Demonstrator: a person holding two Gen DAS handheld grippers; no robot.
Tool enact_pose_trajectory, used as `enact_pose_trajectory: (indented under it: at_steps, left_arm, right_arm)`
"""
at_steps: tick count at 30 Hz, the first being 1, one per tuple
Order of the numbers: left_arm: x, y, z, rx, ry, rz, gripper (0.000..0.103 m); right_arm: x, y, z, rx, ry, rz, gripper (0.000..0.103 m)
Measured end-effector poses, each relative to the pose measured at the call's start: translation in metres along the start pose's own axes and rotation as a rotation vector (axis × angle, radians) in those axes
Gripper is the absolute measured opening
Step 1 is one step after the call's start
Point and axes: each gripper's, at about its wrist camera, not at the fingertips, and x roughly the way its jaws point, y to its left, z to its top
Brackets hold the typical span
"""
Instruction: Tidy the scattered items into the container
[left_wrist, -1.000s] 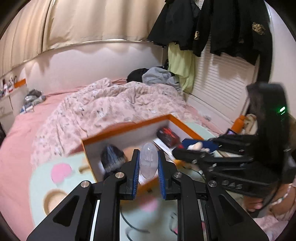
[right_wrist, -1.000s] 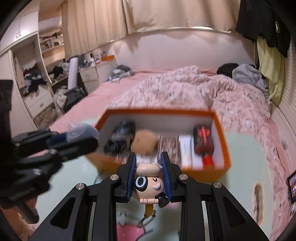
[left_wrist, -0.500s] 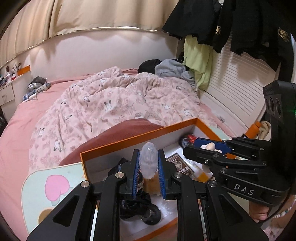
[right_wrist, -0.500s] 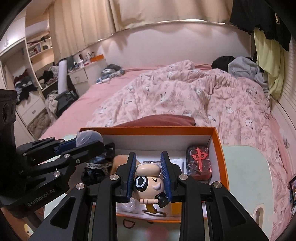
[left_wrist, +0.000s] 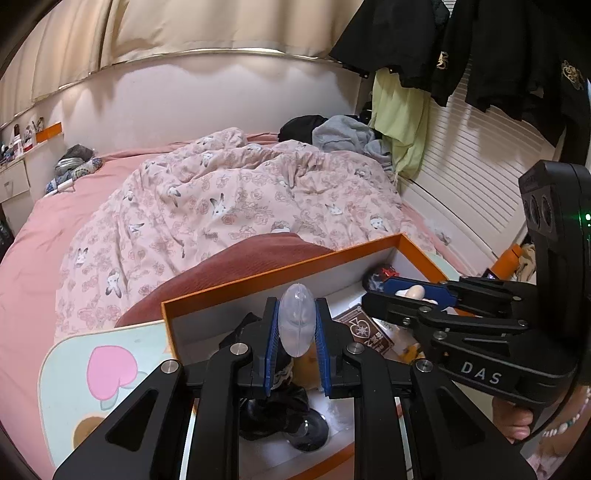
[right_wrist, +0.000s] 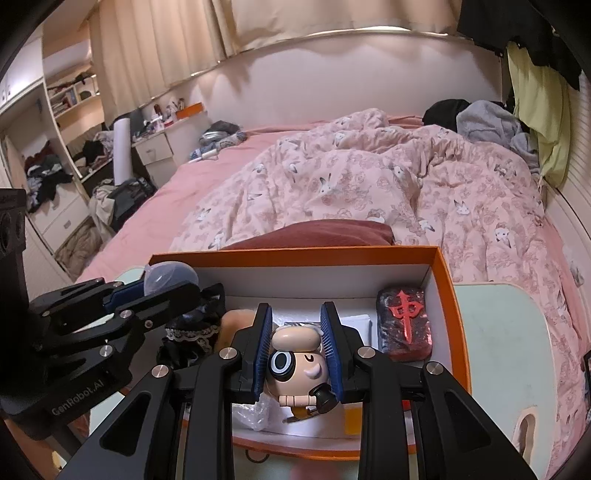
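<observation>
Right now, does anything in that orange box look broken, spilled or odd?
Nothing looks damaged or spilled. The orange box holds a jumble. The left gripper grips a clear capsule and the right gripper a cartoon figurine, both over the box.

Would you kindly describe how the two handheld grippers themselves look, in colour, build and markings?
Both are matte black, angular linkage frames with silver rivets and ribbed blue pads. The left claw body reads "GenRobot.AI"; the right claw body reads "DAS", with two round lenses and a green light. A beaded bracelet shows at the right wrist.
</observation>
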Motion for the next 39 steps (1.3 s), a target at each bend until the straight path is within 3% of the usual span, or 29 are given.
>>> enact_pose_trajectory:
  at_steps: [1, 3, 5, 8, 10, 20, 31, 37, 39]
  left_arm:
    - [0.001, 0.000, 0.000, -0.004, 0.004, -0.002, 0.020]
    - [0.002, 0.001, 0.001, -0.030, 0.005, -0.002, 0.031]
    - [-0.003, 0.003, 0.001, -0.063, -0.021, 0.001, 0.055]
    - [-0.010, 0.007, 0.001, -0.081, -0.048, 0.022, 0.071]
    - [-0.013, 0.008, 0.000, -0.078, -0.035, 0.027, 0.071]
    - [-0.023, -0.010, -0.017, -0.025, 0.044, 0.047, 0.071]
    - [-0.046, -0.022, -0.028, -0.032, 0.025, 0.051, 0.071]
    - [-0.065, -0.038, -0.055, -0.039, 0.020, 0.052, 0.072]
    - [-0.066, -0.041, -0.068, -0.048, 0.030, 0.056, 0.076]
  right_arm:
    - [0.001, 0.000, 0.000, 0.003, -0.001, 0.000, 0.026]
    - [0.001, 0.000, 0.000, 0.013, -0.004, -0.008, 0.028]
    - [-0.001, -0.001, 0.000, 0.020, -0.008, -0.009, 0.038]
    - [-0.008, -0.003, 0.001, 0.030, -0.035, -0.030, 0.052]
    - [-0.013, -0.006, 0.001, 0.046, -0.045, -0.034, 0.061]
    - [-0.024, 0.004, -0.018, 0.013, -0.028, -0.103, 0.063]
    - [-0.038, 0.005, -0.025, 0.026, -0.026, -0.093, 0.063]
    - [-0.069, 0.015, -0.054, 0.015, -0.049, -0.073, 0.065]
    - [-0.074, 0.016, -0.069, 0.019, -0.037, -0.065, 0.066]
